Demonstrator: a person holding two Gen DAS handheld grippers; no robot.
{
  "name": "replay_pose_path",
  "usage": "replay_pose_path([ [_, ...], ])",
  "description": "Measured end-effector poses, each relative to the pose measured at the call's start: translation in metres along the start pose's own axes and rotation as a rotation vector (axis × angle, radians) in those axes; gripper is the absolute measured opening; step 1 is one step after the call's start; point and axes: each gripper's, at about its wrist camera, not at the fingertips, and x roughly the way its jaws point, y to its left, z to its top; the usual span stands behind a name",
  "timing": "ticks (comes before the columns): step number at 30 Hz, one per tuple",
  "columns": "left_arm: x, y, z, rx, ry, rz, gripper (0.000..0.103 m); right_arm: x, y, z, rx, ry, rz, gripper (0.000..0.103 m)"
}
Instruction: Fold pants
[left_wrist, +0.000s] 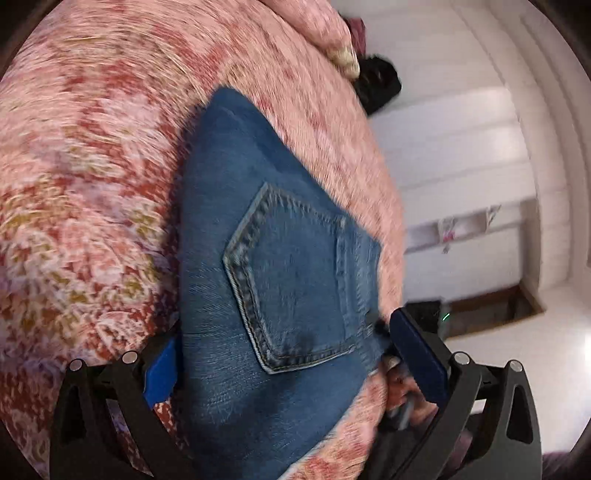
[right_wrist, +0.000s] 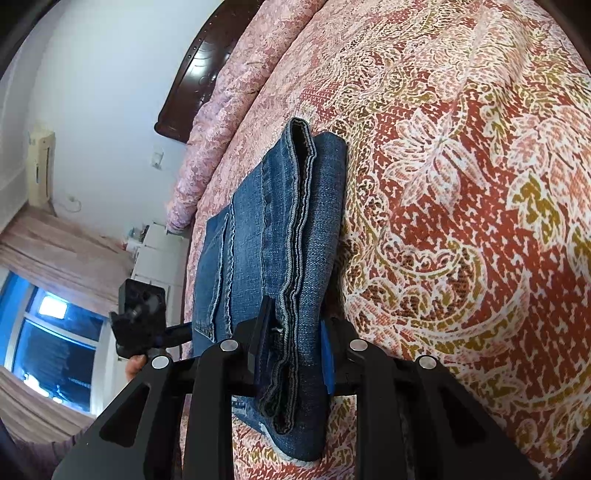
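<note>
**Jeans folded into a compact stack on the bed, right fingers clamped on one end**

Left wrist view: far left is all bedspread (left_wrist: 92, 184), pink-red paisley, blurred. Centre: the jeans (left_wrist: 288, 277), blue denim, back pocket (left_wrist: 291, 288) facing up, lying flat on the bed. Left gripper (left_wrist: 280, 365) stands wide; one blue-padded finger (left_wrist: 162, 373) sits at the left edge of the denim, the other at the right edge. Fingers straddle the fabric, no pinch visible, so not holding. Far right: white cabinets (left_wrist: 461, 166), a dark object at the bed's far edge, too blurred to name.

Right wrist view: far left is a window (right_wrist: 55, 343), curtain, wall and dark wooden headboard (right_wrist: 199, 74). Near left, the other gripper's camera unit with a bit of hand under it. Centre: the jeans (right_wrist: 280, 236) again, seen edge-on as several layers stacked, hems and seams lined up along the right side. Right gripper (right_wrist: 291, 350) is narrowed onto the near end of the stack, layers pressed between the fingers, so holding the jeans. Right: bare bedspread (right_wrist: 461, 221).

Progress, judged: legs look already laid together and folded over, bundle is short and thick. Most folding appears done. Likely left: set the held end down, release, maybe flatten or square the edges. Whether another fold is intended, cannot tell.
</note>
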Motion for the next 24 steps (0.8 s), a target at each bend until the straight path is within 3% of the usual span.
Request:
replay_pose_path([
  [2,0.005,-0.004,0.001,0.033,0.013,0.029,0.1,0.001,-0.001,0.001,0.003,0.001,0.001,0.023],
  [4,0.007,-0.008,0.002,0.005,0.004,0.055,0.098,0.001,0.002,0.002,0.006,0.005,-0.009,0.025],
  [5,0.009,-0.011,0.003,0.002,0.0,0.077,0.082,0.001,0.004,0.002,0.005,0.007,-0.023,0.027],
  [6,0.012,-0.016,0.003,0.021,0.004,0.148,0.056,0.002,0.008,0.002,0.0,0.01,-0.042,0.027],
  [7,0.014,-0.018,0.001,0.043,0.005,0.213,0.051,0.003,0.011,0.003,-0.008,0.015,-0.058,0.027],
  [9,0.011,-0.022,0.0,0.032,-0.01,0.202,0.033,0.005,0.021,0.003,-0.031,0.023,-0.099,0.025],
  [12,0.003,-0.037,-0.002,0.078,-0.029,0.248,0.02,0.002,0.046,0.006,-0.106,0.032,-0.172,0.018],
  [15,-0.007,-0.053,-0.003,0.119,-0.063,0.235,0.012,-0.001,0.081,0.011,-0.211,0.026,-0.222,0.017],
  [17,-0.018,-0.058,0.002,0.121,-0.087,0.199,0.012,-0.003,0.103,0.015,-0.27,0.013,-0.214,0.017],
  [24,-0.064,-0.073,0.018,0.165,-0.215,0.174,0.012,0.008,0.149,0.055,-0.355,-0.034,-0.142,0.017],
])
